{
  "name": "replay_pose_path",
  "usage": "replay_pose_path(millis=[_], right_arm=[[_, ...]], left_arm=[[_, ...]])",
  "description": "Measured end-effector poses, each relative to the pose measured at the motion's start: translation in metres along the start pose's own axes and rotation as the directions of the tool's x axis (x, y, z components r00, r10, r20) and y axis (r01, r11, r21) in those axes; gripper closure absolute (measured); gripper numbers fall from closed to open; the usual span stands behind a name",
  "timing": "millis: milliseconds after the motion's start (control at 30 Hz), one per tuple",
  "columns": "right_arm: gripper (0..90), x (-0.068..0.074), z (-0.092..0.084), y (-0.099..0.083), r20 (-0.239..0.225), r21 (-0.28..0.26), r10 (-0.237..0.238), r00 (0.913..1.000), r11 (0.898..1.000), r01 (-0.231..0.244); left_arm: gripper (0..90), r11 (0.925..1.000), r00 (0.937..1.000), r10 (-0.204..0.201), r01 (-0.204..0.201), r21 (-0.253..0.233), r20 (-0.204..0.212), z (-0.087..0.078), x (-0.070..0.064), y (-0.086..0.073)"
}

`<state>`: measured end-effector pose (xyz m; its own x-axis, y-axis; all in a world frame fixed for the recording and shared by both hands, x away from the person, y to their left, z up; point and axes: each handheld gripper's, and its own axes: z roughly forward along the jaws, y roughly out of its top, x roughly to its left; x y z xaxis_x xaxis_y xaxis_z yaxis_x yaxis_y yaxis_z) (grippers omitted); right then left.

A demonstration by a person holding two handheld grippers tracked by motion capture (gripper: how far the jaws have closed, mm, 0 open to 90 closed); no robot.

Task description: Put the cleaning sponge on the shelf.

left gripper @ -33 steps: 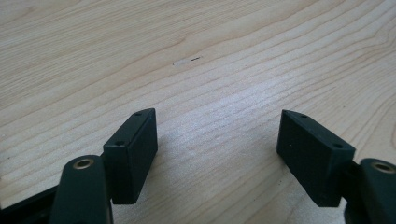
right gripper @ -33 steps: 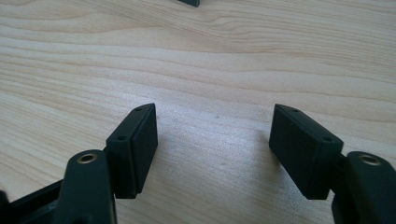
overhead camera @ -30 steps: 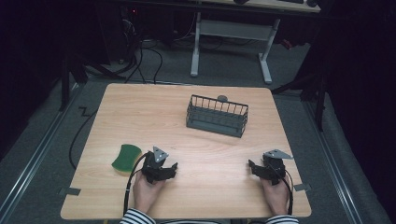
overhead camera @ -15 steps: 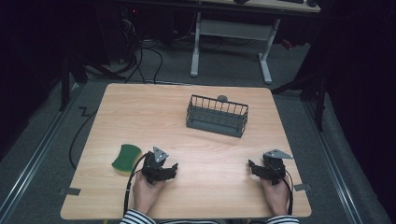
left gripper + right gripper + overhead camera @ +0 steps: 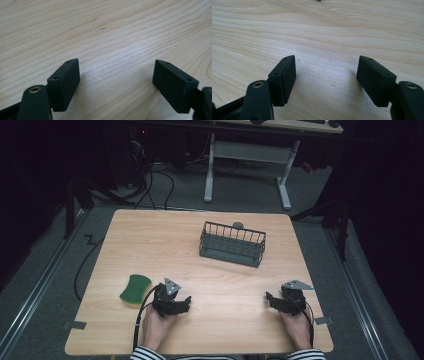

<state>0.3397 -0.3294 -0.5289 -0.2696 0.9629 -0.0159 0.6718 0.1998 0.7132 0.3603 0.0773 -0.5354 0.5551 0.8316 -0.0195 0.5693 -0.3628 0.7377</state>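
Note:
My left gripper rests low over the near left of the wooden table, held in a hand, with its jaws pointing right. In the left gripper view it stands open over bare wood; its jaws have just been opening and nothing is between them. A green and yellow sponge lies just to its left, apart from it. My right gripper sits near the front right, jaws pointing left. In the right gripper view it is open over bare wood with nothing between its fingers.
A dark wire basket stands right of centre toward the back of the table. A small grey disc lies behind it. A striped sleeve comes in at the bottom edge. Beyond the table is a white desk frame on a grey floor.

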Motion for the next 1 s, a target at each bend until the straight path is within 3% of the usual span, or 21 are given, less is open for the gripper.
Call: replay_pose_path(millis=[167, 267, 300, 467, 500, 533, 567, 733, 767, 800, 933, 967, 1000], right_arm=[[29.6, 0.002, 0.000, -0.001, -0.003, -0.001, 0.001, 1.0000, 1.000, -0.001], [34.4, 0.002, -0.001, -0.002, -0.006, -0.013, -0.003, 1.0000, 1.000, 0.003], [35.8, 0.001, -0.002, -0.002, -0.011, -0.013, 0.005, 0.9999, 1.000, -0.006], [40.6, 0.000, -0.008, 0.000, -0.034, -0.038, 0.021, 0.9992, 0.999, -0.022], [44.0, -0.001, -0.011, 0.002, -0.058, -0.066, 0.027, 0.9979, 0.997, -0.031], [44.4, -0.001, -0.012, 0.003, -0.065, -0.069, 0.032, 0.9974, 0.997, -0.037], [44.4, -0.001, -0.012, 0.003, -0.065, -0.069, 0.032, 0.9974, 0.997, -0.037], [45.7, -0.005, -0.018, 0.016, -0.116, -0.106, 0.052, 0.9919, 0.992, -0.064], [46.2, -0.005, -0.018, 0.019, -0.116, -0.111, 0.044, 0.9923, 0.992, -0.057], [47.0, -0.005, -0.018, 0.022, -0.118, -0.113, 0.048, 0.9918, 0.992, -0.062], [49.8, -0.006, -0.018, 0.032, -0.120, -0.115, 0.060, 0.9909, 0.991, -0.074], [50.8, -0.007, -0.018, 0.040, -0.122, -0.120, 0.059, 0.9907, 0.990, -0.074], [50.8, -0.007, -0.018, 0.040, -0.122, -0.120, 0.059, 0.9907, 0.990, -0.074]], left_arm=[[22.7, 1.0000, 1.0000, -0.002, 0.002, 0.009, -0.005, 0.000, -0.001, 0.001], [24.4, 0.9997, 1.0000, -0.009, 0.009, 0.024, 0.001, -0.001, -0.001, 0.003], [25.2, 0.9993, 0.9993, -0.029, 0.028, 0.024, 0.023, -0.001, -0.001, 0.005], [26.0, 0.9989, 0.9966, -0.032, 0.030, 0.036, 0.075, -0.003, 0.001, 0.011], [26.3, 0.9984, 0.9955, -0.040, 0.036, 0.043, 0.086, -0.004, 0.002, 0.013], [26.4, 0.9979, 0.9922, -0.056, 0.051, 0.040, 0.111, -0.006, 0.004, 0.018], [26.4, 0.9979, 0.9922, -0.056, 0.051, 0.040, 0.111, -0.006, 0.004, 0.018], [26.6, 0.9982, 0.9893, -0.054, 0.050, 0.032, 0.135, -0.011, 0.005, 0.043], [26.8, 0.9982, 0.9893, -0.054, 0.050, 0.032, 0.135, -0.011, 0.005, 0.043], [27.1, 0.9985, 0.9903, -0.051, 0.049, 0.024, 0.129, -0.012, 0.007, 0.054], [28.8, 0.9984, 0.9898, -0.056, 0.054, 0.014, 0.131, -0.012, 0.009, 0.070], [30.0, 0.9986, 0.9905, -0.052, 0.051, 0.012, 0.127, -0.011, 0.011, 0.082], [30.4, 0.9986, 0.9905, -0.052, 0.051, 0.012, 0.127, -0.011, 0.011, 0.082]])
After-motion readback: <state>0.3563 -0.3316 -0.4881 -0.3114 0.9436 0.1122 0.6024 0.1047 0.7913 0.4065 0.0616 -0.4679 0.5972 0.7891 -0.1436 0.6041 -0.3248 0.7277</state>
